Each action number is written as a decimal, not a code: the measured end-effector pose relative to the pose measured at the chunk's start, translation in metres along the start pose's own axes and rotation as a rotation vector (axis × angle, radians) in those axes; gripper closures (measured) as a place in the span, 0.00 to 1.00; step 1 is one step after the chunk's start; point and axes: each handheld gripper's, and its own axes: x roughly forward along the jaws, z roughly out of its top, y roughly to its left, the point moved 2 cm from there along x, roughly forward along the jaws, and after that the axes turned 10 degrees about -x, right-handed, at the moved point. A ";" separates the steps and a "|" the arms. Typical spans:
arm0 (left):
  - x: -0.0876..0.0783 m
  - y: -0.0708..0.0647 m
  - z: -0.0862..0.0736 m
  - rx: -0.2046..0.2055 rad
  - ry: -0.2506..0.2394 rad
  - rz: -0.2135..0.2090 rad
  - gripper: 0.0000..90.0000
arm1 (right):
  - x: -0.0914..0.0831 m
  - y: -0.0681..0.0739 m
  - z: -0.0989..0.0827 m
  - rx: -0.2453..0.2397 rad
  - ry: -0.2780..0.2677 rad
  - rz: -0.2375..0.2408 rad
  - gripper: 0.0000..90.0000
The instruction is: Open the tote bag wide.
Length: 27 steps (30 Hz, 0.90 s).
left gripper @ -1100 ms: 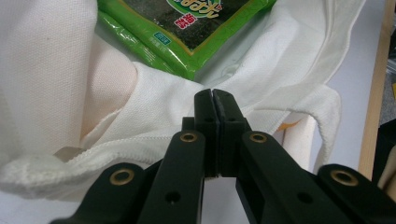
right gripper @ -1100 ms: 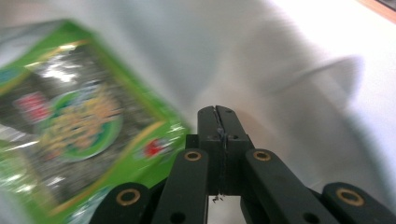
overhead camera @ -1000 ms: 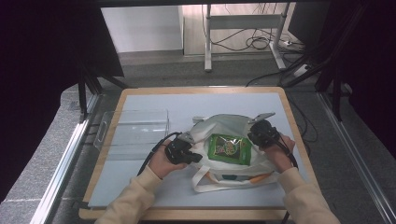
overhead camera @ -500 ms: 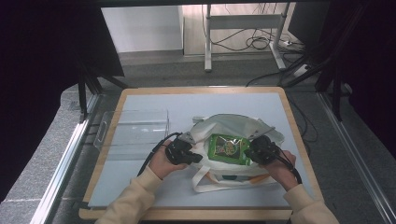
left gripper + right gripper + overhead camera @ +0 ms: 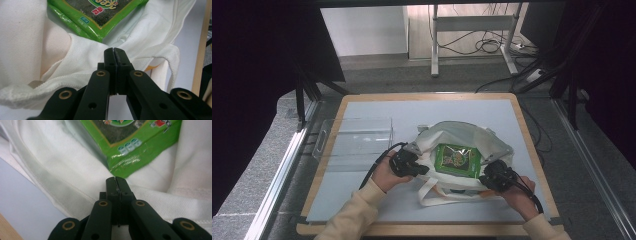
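White tote lying open at centre-right of table, green pack sitting flat inside, face up. Left gripper at tote's near-left rim, jaws pressed together; in left gripper view tips meet w/ no gap, right at a fold of the white cloth, can't tell if cloth is nipped or just touched. Pack corner just beyond left tips, apart from them. Right gripper at tote's near-right edge, jaws also pressed together; in right gripper view tips sit against white fabric, just short of pack's near corner, no cloth visibly between pads. Both hands coming in from near side, cream sleeves; left hand behind its gripper, right hand low at near-right. Tote straps trailing toward near edge, between the two grippers. Clear plastic tray left of tote, near left gripper but not touching. Pack approx. midway between both grippers, closer to far side of them. Cables on floor beyond far table edge.
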 end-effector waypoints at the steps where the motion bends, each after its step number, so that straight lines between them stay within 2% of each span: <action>1: 0.000 0.000 0.000 0.001 0.003 0.000 1.00 | 0.002 0.002 -0.001 -0.001 0.002 -0.001 0.99; 4: 0.000 -0.001 0.000 0.001 0.005 0.001 1.00 | 0.005 0.005 -0.005 -0.001 0.004 -0.008 0.99; 9: 0.001 0.000 -0.001 -0.002 0.003 0.001 1.00 | 0.003 0.001 -0.001 0.013 -0.001 0.000 0.99; 13: 0.001 0.000 0.000 -0.003 0.007 0.002 0.99 | -0.005 -0.006 0.011 0.021 -0.041 -0.031 0.99; 19: 0.001 0.001 -0.001 -0.003 0.003 -0.007 1.00 | -0.009 -0.015 0.026 0.049 -0.084 -0.028 0.99; 27: 0.000 0.000 -0.001 -0.001 0.003 -0.008 1.00 | -0.005 -0.019 0.031 0.083 -0.098 -0.008 0.96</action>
